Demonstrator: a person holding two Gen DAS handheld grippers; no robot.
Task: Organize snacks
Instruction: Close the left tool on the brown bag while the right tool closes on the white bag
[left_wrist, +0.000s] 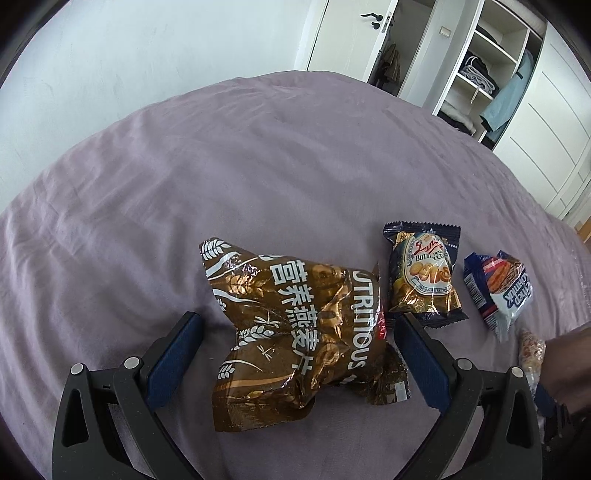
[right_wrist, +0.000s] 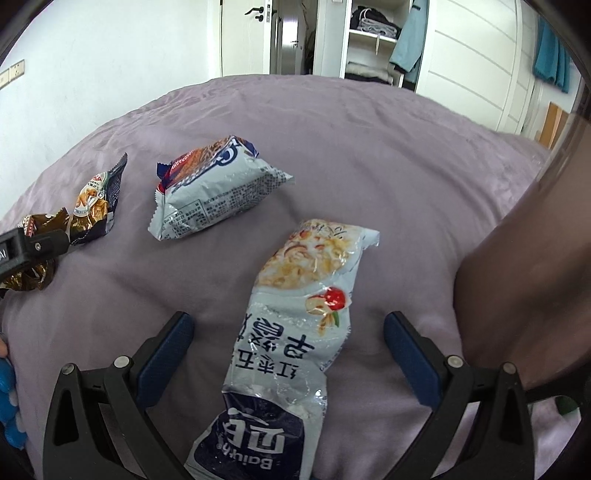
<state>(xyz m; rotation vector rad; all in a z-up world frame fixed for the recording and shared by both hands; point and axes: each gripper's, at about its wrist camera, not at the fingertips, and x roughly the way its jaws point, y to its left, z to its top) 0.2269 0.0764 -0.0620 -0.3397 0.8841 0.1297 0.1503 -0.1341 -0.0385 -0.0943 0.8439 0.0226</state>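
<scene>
A crumpled brown-gold oat packet lies on the purple bedspread, between the wide-apart fingers of my left gripper, which is open and not pressing it. To its right lie a dark butter cookie packet and a blue-white snack packet. In the right wrist view a long pale-blue cereal packet lies between the spread fingers of my right gripper, open as well. The blue-white snack packet and the cookie packet lie further back to the left.
The left gripper's black finger juts in at the left edge over the brown packet. A forearm fills the right side. Beyond the bed are a white wall, a door and an open wardrobe with clothes.
</scene>
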